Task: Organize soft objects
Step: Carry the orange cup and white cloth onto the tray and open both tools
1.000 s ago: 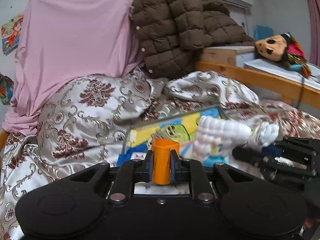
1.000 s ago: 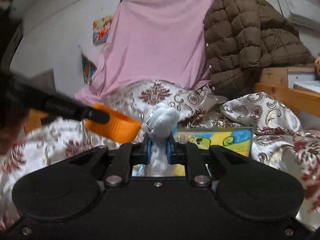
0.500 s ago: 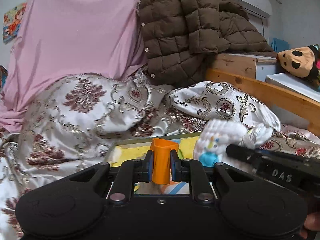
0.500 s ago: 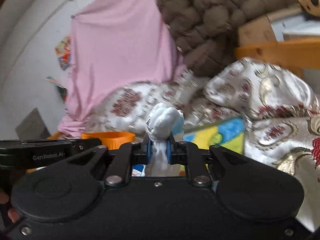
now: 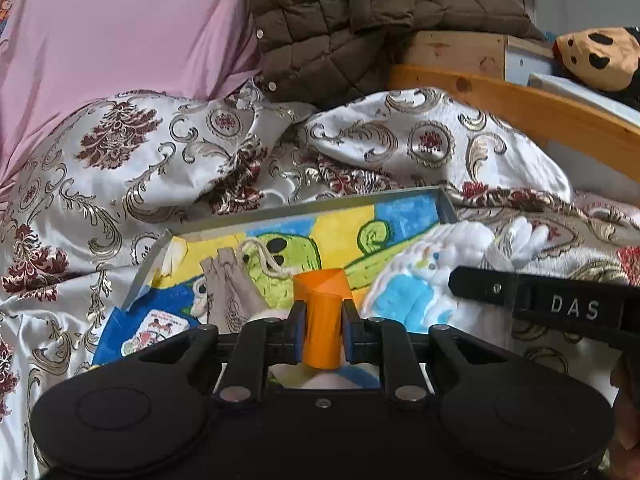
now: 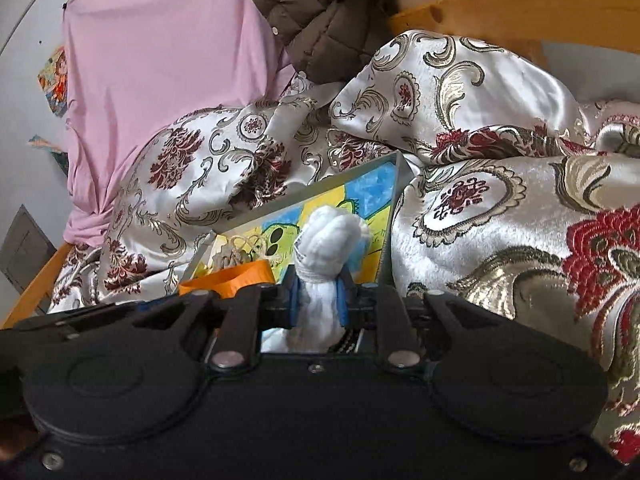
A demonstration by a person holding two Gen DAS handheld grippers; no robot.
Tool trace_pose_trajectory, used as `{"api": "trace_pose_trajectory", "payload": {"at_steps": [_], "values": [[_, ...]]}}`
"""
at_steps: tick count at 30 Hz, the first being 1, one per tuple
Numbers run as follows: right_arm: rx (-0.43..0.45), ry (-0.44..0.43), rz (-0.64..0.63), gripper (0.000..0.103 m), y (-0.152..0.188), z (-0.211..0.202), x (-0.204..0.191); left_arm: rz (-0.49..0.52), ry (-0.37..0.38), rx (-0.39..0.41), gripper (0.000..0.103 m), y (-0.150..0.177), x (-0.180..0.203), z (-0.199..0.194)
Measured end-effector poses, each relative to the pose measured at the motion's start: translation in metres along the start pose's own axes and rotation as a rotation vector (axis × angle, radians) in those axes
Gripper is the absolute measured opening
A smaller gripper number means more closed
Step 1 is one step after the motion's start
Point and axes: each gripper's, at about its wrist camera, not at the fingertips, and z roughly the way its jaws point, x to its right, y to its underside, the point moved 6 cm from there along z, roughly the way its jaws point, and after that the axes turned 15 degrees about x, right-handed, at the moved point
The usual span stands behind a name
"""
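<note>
Orange cup (image 5: 322, 316) pinched tight in left tool (image 5: 322, 330), rim pointing away, over painted tray (image 5: 304, 210) on bed. White-and-blue plush toy (image 6: 324, 264) clamped in right tool (image 6: 318, 304), long axis upright-ish, head forward, above tray's right end.

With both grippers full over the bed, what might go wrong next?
The right hand-held gripper pinches only a narrow bunch of the white soft toy, so it may slip free. The orange cup in the left hand-held gripper hangs over a tilted tray on a rumpled quilt, an unsteady landing place.
</note>
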Motion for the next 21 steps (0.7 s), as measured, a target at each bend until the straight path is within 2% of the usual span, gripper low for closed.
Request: {"api": "trace_pose_trajectory", "payload": {"at_steps": [5, 6, 7, 9, 11, 13, 17, 19, 21], "values": [[-0.006, 0.008, -0.031, 0.026, -0.004, -0.022, -0.013, -0.020, 0.005, -0.027, 0.027, 0.002, -0.002, -0.005], [-0.009, 0.009, -0.032, 0.033, -0.008, -0.033, -0.014, -0.019, -0.005, -0.025, 0.031, 0.000, -0.003, -0.008], [-0.011, 0.009, -0.037, 0.046, -0.009, -0.035, -0.015, -0.014, -0.014, -0.026, 0.038, 0.000, -0.004, -0.010], [-0.012, 0.004, -0.049, 0.057, -0.016, -0.043, -0.017, -0.006, -0.028, -0.019, 0.042, -0.003, -0.006, -0.015], [-0.004, 0.000, -0.056, 0.061, -0.022, -0.050, -0.019, 0.003, -0.035, -0.018, 0.045, -0.006, -0.008, -0.021], [0.014, -0.008, -0.042, 0.072, -0.030, -0.059, -0.018, 0.007, -0.043, -0.006, 0.052, -0.010, -0.010, -0.029], [0.065, -0.041, -0.003, 0.085, -0.046, -0.082, -0.020, 0.008, -0.058, 0.023, 0.061, -0.018, -0.013, -0.047], [0.094, -0.051, -0.014, 0.094, -0.053, -0.093, -0.026, 0.000, -0.078, 0.051, 0.072, -0.023, -0.016, -0.060], [0.123, -0.067, -0.033, 0.102, -0.059, -0.105, -0.032, -0.008, -0.099, 0.078, 0.078, -0.028, -0.020, -0.074]]}}
